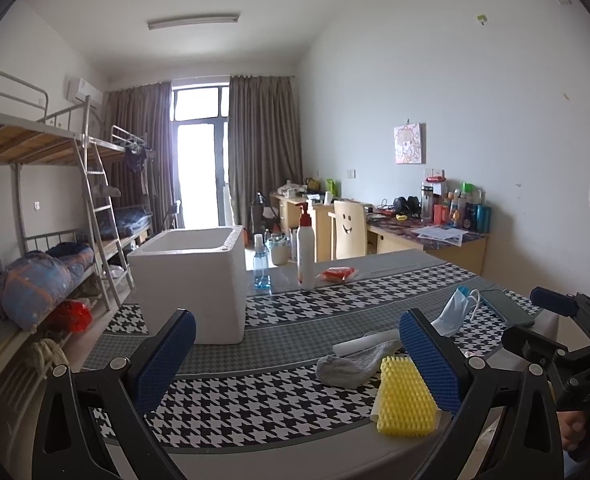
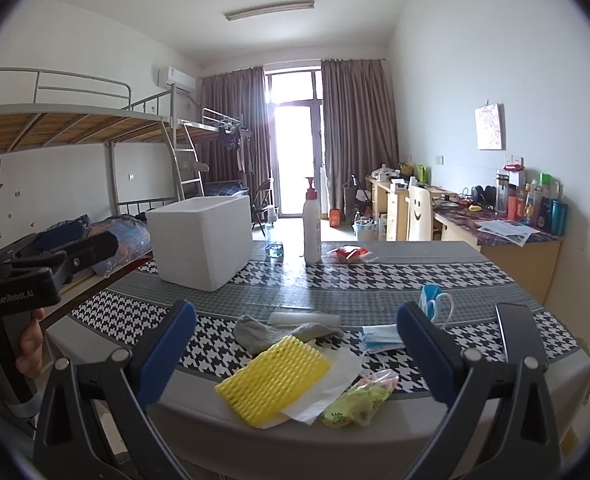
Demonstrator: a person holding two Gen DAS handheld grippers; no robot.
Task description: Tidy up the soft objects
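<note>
Houndstooth cloth covers the table point(image 2: 375, 276) at the near end of a dorm room, bunk beds off to one side and a cluttered desk along the far wall. Both claws hover short of the table's near edge, and nothing has been picked up yet, so I'd call this the very start of the sorting.

Left gripper point(image 1: 295, 356), fingers spread wide, empty, looking toward the white foam box point(image 1: 191, 280) that stands open-topped on the cloth. Right gripper point(image 2: 295, 352), also gaping and empty, faces the pile of soft things at the front edge: a yellow foam net sleeve point(image 2: 273, 380) lying on a white paper sheet point(image 2: 335, 384), a grey sock point(image 2: 263, 332) just behind it, a green plastic bag point(image 2: 355, 400) beside the paper, and blue face masks point(image 2: 383, 340) to the right, near a dark phone point(image 2: 515, 328).

Further back stand a pump bottle point(image 2: 312, 224) and a red packet point(image 2: 349, 254), hard stuff that looks best left alone.

Next move, as I read it: one claw drops onto the nearest soft piece, likely the yellow sleeve, pinches gently so it doesn't drag the paper along, then carries it over to the box. The sleeve overhangs the edge slightly, so a low, careful approach seems wise.
</note>
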